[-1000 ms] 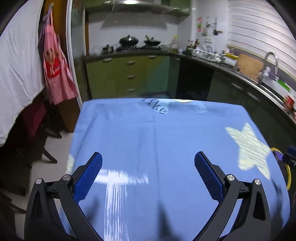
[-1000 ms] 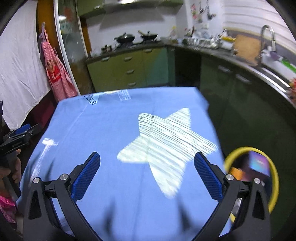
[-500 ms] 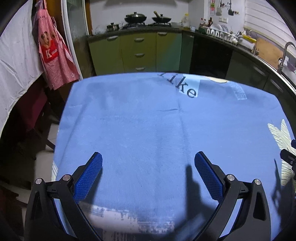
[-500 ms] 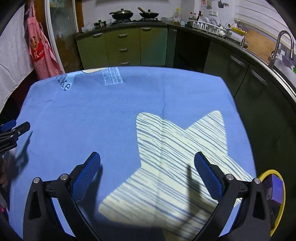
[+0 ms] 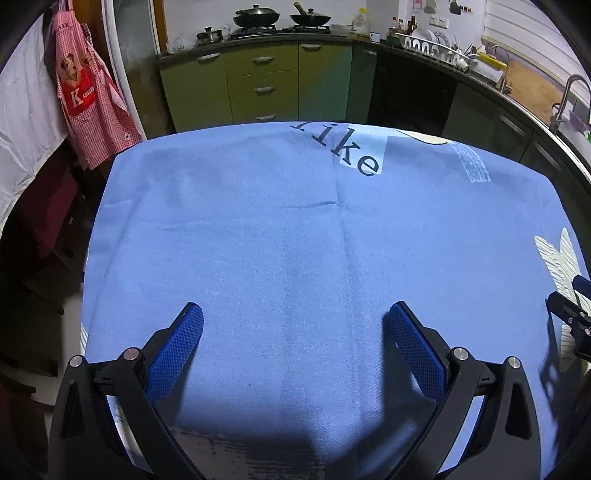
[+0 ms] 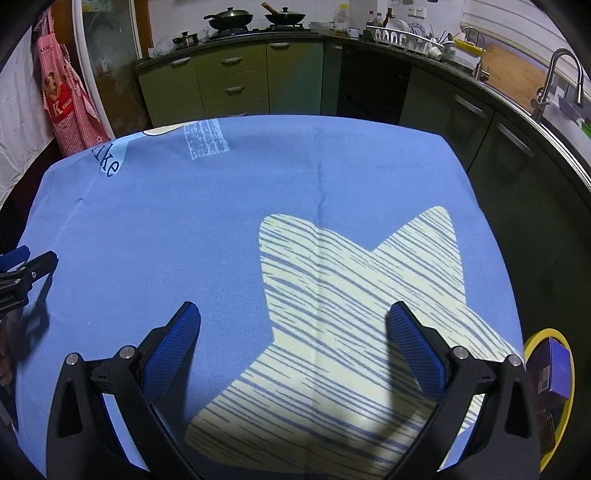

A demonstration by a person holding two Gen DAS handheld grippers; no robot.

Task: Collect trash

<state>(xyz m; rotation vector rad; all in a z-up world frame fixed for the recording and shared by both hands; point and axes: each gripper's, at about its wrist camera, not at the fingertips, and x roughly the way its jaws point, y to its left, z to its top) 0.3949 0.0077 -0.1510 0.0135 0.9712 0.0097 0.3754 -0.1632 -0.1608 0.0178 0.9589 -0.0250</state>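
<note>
A table under a blue cloth (image 5: 280, 221) fills both views; no loose trash shows on it. My left gripper (image 5: 295, 325) hovers open over the cloth's near left part, nothing between its blue pads. My right gripper (image 6: 293, 323) hangs open above the pale striped star print (image 6: 354, 280). A yellow-rimmed bin (image 6: 550, 387) stands low beside the table's right edge, with a purple box (image 6: 557, 369) and other items inside. The right gripper's tip (image 5: 569, 310) peeks in at the left view's right edge; the left gripper's tip (image 6: 26, 273) shows at the right view's left edge.
Green kitchen cabinets (image 5: 262, 85) with pots on a hob (image 5: 280, 18) stand behind the table. A dark counter with a dish rack (image 6: 406, 37) and sink tap (image 6: 557, 74) runs along the right. A red checked apron (image 5: 88, 107) hangs at the left.
Both grippers have drawn back and tilted down over the table, so the cloth fills more of each view. The bin has slid toward the right view's lower right corner. Jaws stayed open.
</note>
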